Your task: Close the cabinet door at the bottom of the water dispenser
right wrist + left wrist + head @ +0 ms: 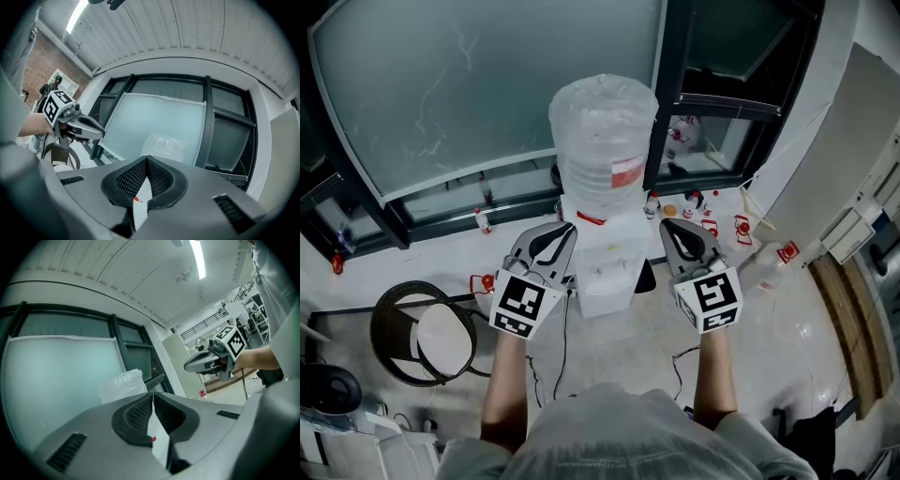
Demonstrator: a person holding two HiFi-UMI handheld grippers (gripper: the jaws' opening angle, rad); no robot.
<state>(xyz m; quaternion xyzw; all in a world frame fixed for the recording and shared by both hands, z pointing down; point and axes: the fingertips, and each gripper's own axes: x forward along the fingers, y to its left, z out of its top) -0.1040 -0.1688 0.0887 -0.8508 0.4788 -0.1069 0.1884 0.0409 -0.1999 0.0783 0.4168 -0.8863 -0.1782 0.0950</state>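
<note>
Left gripper [562, 232]: shut, with ribbed black pads [136, 413] pressed tip to tip and nothing caught between them; hovers level, just left of the water dispenser [605, 277], nose close to its top edge. Right gripper [673, 234]: likewise shut and empty, flanking the same white body from just to the right. Straight ahead of both tools and between them: that dispenser, crowned by an upturned bottle [602, 141] wrapped in crinkled clear film. On the bottle's side nearer the right gripper: red-and-white label [626, 173], print too small to read. Cabinet door at the dispenser's foot: hidden beneath its top in the head view, and shown in neither gripper view. At the rear of each tool, toward the person: marker cube [525, 302] on the left, second cube [712, 298] on the right, both carrying black-and-white square patterns. Beyond the grippers: frosted window pane [487, 84] set in dark frames. Left of the left gripper and nearer the person: round black-framed stool [422, 333] with a pale seat. Right of the right gripper, along the floor by the window: small red-and-white items [741, 227], any writing illegible. Below the left gripper: black cable [563, 337] trailing over pale floor [619, 352].
</note>
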